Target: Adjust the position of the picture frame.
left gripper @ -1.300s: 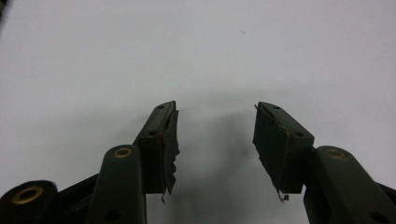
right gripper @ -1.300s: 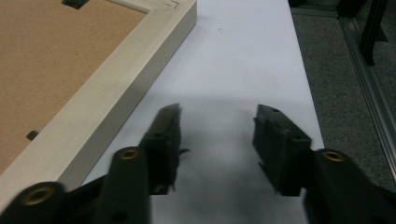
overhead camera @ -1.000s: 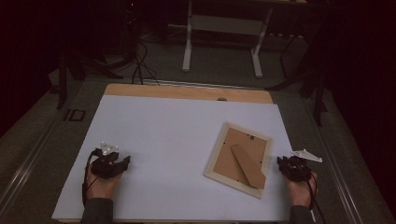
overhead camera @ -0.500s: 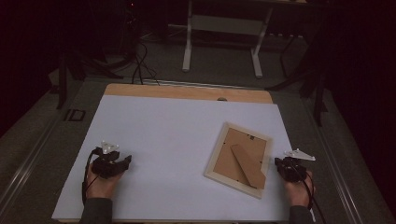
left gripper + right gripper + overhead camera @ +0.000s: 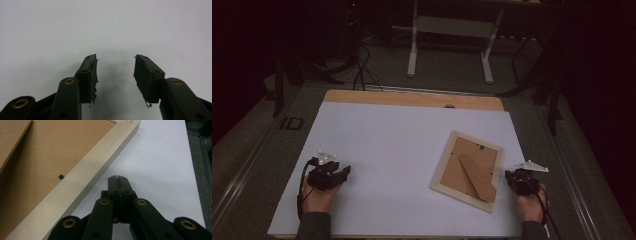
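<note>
At the lower right of the high view, the right hand-held gripper (image 5: 514, 178) has just snapped closed on nothing beside the picture frame (image 5: 468, 170), so it looks ready to push it, while the left hand-held gripper (image 5: 343, 172) sits open.

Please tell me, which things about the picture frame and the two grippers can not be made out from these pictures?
- Picture frame: it lies back side up, so its front is hidden, high view.
- Frame's far corners: cut off by the top and left edges, right gripper view.
- Small dark clip on the backing: too small to identify.
- Left gripper jaws: too small, high view.

Picture frame (image 5: 469, 170) on white table (image 5: 387, 145)
</note>
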A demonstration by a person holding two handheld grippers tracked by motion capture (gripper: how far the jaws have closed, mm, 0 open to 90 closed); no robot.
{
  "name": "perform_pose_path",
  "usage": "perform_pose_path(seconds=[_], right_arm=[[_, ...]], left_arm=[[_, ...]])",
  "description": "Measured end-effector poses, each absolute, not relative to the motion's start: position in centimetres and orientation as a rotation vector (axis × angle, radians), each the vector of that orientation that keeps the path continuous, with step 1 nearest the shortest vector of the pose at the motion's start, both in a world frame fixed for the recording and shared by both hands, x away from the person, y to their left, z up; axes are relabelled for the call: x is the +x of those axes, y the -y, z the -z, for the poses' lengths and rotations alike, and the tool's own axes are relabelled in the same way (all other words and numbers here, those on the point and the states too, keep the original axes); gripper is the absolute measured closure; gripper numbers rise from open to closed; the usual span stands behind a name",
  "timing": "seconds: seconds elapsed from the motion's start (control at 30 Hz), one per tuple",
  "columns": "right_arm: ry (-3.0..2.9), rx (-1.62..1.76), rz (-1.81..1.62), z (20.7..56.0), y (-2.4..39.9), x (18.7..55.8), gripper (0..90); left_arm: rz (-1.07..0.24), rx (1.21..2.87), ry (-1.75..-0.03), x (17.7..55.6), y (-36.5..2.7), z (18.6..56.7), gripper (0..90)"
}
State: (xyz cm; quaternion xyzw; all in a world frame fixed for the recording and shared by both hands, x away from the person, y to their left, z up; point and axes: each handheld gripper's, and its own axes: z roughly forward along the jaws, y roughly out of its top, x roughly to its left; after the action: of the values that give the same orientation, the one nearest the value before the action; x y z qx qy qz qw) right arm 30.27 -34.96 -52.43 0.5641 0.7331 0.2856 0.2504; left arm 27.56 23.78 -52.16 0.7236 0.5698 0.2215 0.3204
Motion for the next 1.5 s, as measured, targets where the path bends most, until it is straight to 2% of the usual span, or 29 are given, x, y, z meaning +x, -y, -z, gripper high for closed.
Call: perform_pose_path(seconds=[0.23, 0.57, 1.5], right_arm=[[-2.025, 1.535, -0.782, 52.7, 34.9, 29.9, 89.9], [-2.039, 1.535, -0.789, 52.6, 34.7, 29.4, 90.0], [-2.136, 1.460, -0.826, 52.6, 34.2, 29.1, 90.0]], left_arm=[[-0.618, 1.928, -1.444, 27.6, -23.1, 52.1, 54.7], [-0.628, 1.900, -1.455, 27.5, -23.2, 52.0, 52.2], [-0.591, 1.878, -1.446, 27.5, -23.0, 51.7, 52.8]])
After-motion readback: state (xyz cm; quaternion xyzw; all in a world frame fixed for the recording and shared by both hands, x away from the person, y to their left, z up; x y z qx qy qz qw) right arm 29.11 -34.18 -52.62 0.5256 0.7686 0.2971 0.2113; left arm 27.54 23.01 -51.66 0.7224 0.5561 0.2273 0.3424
